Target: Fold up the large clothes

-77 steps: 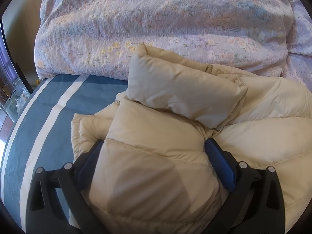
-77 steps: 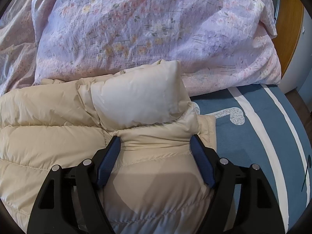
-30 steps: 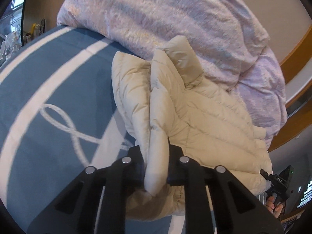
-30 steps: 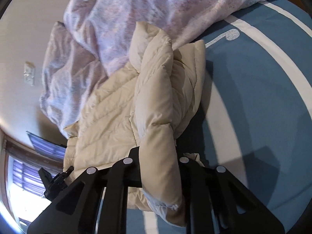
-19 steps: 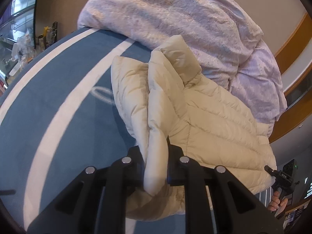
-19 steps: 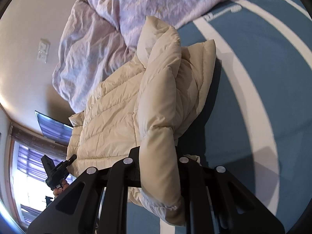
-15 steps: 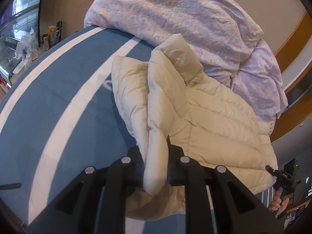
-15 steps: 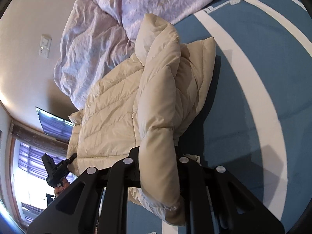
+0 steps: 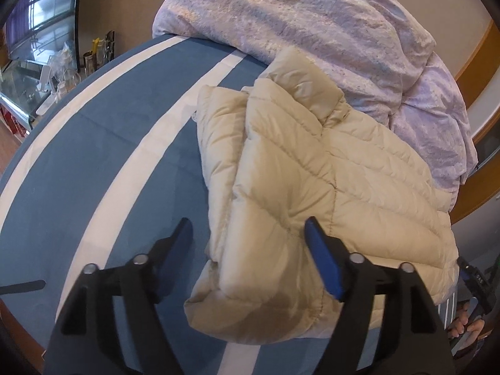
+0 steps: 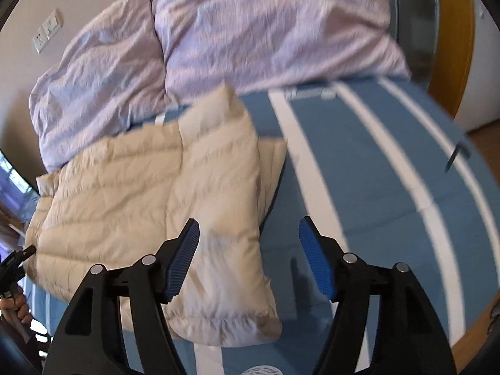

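Both jaws are opening wide: left gripper (image 9: 248, 234) and right gripper (image 10: 249, 234) straddle the jacket (image 9: 312, 187), gripping nothing.

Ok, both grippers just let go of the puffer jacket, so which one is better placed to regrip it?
Probably left. The left gripper is opening with the cream puffer jacket lying between its fingers; the right gripper, also opening, frames mostly blue bedsheet.

Right wrist view blurs the duvet (image 10: 250, 31).
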A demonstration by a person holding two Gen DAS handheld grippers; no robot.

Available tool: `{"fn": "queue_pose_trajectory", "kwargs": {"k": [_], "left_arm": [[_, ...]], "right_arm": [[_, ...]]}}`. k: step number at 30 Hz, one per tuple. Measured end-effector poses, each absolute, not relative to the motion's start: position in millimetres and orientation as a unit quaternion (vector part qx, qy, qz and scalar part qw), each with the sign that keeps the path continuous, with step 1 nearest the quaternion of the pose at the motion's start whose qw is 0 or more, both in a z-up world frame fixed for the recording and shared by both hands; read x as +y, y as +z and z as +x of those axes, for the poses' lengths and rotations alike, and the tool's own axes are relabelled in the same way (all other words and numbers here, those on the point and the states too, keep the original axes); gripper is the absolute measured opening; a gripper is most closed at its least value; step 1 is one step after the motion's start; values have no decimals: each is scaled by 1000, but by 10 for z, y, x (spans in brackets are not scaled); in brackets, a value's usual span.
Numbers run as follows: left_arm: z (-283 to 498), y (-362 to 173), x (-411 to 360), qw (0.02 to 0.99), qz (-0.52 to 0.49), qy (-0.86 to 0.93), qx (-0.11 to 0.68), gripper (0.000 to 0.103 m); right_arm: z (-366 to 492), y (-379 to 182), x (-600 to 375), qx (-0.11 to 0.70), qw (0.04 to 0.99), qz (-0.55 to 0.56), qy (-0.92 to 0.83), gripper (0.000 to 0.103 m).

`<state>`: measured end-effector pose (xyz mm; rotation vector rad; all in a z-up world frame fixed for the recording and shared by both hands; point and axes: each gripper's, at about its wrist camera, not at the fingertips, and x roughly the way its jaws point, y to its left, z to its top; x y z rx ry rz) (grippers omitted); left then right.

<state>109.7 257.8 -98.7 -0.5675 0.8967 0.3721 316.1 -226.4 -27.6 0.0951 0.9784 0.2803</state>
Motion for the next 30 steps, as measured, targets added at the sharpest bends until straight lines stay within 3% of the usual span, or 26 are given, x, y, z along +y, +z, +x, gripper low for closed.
{"fn": "queue_pose_trajectory", "kwargs": {"k": [6,16,30], "left_arm": [[1082,-1075,2680,833,-309,172,425,81],[1082,-1169,2665,823,-351,156,418,81],[1102,-1181,2664,824,-365,154,405,81]], "right_arm": [[3078,-97,-1736,443,878,6,182,68],[2778,-300,-764,438,864,-62,240,68],[2587,-390,-575,413,879,-71,227,68]]}}
